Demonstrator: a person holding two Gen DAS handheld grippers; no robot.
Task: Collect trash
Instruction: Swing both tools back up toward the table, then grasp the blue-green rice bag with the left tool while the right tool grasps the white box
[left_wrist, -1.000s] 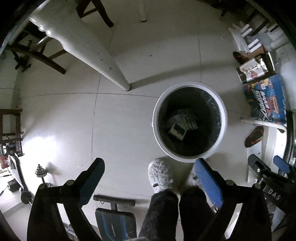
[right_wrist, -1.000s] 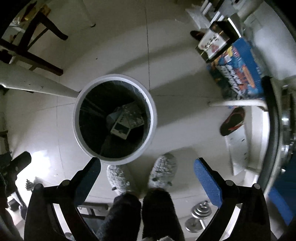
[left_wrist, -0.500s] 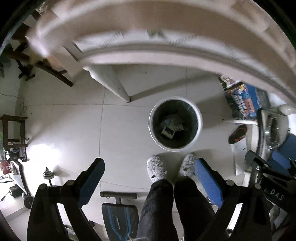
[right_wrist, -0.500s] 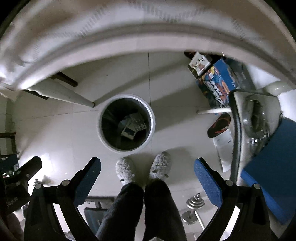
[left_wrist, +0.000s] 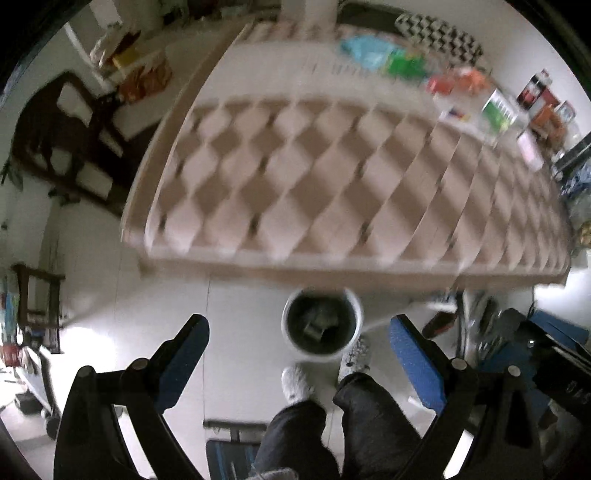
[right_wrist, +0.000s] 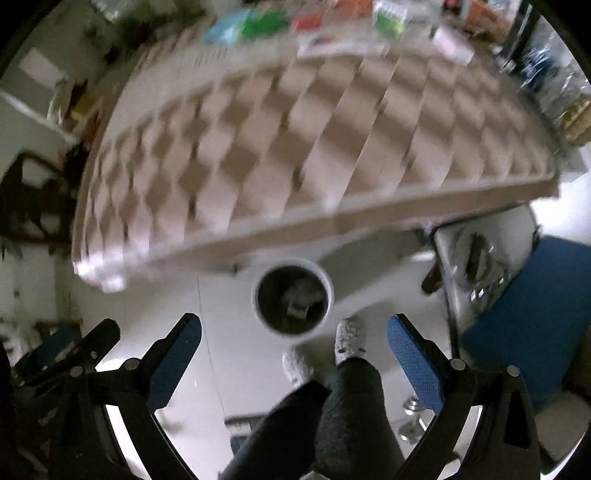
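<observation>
A white round bin (left_wrist: 320, 325) with a dark liner stands on the floor below the table edge and holds some trash; it also shows in the right wrist view (right_wrist: 293, 297). My left gripper (left_wrist: 299, 350) is open and empty, high above the floor. My right gripper (right_wrist: 294, 345) is open and empty too. Blurred coloured packets (left_wrist: 402, 64) lie at the far side of the table; they show in the right wrist view (right_wrist: 266, 22) as well.
A beige table with a woven pattern (left_wrist: 351, 177) fills the upper view, also in the right wrist view (right_wrist: 314, 147). The person's legs and grey slippers (left_wrist: 295, 380) stand by the bin. A dark chair (left_wrist: 62, 140) is at left. A blue seat (right_wrist: 532, 317) is at right.
Both grippers have risen from just over the bin to above the table's edge. The bin looks smaller and the tabletop with its packets has come into view. Both grippers stay open.
</observation>
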